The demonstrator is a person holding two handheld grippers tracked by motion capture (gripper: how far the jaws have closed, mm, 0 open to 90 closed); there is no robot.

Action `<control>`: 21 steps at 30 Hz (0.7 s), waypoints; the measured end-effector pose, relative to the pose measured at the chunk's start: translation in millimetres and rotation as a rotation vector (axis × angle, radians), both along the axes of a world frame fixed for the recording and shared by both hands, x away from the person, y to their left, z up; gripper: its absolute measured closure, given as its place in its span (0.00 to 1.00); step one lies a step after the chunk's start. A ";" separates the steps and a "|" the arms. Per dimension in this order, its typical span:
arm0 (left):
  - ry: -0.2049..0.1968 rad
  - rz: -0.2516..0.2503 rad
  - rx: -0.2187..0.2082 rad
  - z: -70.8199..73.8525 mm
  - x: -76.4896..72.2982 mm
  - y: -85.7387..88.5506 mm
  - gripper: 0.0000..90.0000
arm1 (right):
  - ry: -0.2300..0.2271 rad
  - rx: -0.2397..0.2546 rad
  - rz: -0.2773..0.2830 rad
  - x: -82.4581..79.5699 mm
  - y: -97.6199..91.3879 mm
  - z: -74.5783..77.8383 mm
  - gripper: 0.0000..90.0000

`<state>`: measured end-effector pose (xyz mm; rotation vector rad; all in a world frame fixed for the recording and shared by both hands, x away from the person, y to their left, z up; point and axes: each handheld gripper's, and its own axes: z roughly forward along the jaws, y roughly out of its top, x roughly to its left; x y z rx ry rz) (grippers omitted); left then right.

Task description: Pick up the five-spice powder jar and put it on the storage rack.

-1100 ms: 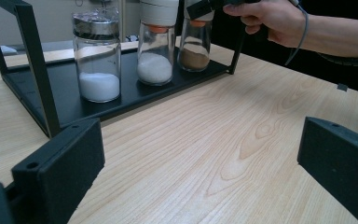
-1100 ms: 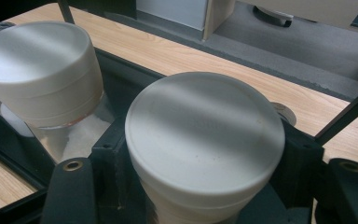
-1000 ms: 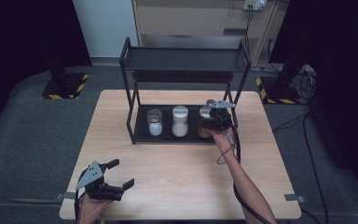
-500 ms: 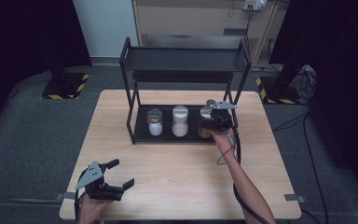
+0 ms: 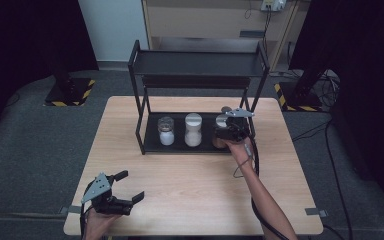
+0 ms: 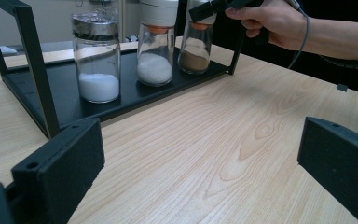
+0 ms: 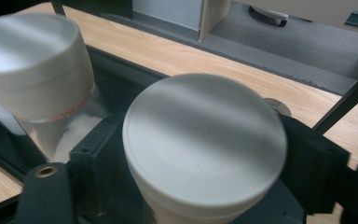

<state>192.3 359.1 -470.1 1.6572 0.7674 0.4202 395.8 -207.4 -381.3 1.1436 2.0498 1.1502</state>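
Note:
A jar of brown powder with a white lid (image 5: 220, 143) (image 6: 194, 55) (image 7: 205, 140) stands at the right end of the black rack's bottom tray (image 5: 152, 145). My right gripper (image 5: 226, 133) (image 7: 204, 161) reaches in around it. Its jaws have just been opening and now stand open on either side of the jar. To its left stand a white-lidded jar of white grains (image 5: 193, 129) (image 6: 155, 51) (image 7: 32, 65) and a metal-lidded glass jar of white powder (image 5: 166, 131) (image 6: 97, 60). My left gripper (image 5: 130, 186) (image 6: 200, 144) hovers open over the table's near left corner, holding nothing.
The two-tier black rack (image 5: 200, 64) sits at the back middle of the wooden table (image 5: 190, 185); its top shelf is bare. Its front posts (image 6: 37, 70) frame the tray. A cable (image 5: 252, 165) trails along the right forearm. Dark floor surrounds the table.

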 end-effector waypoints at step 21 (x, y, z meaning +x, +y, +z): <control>-0.004 -0.011 0.003 0.3 0.6 -0.7 0.00 | -0.127 0.034 0.119 -26.1 -12.8 45.9 0.10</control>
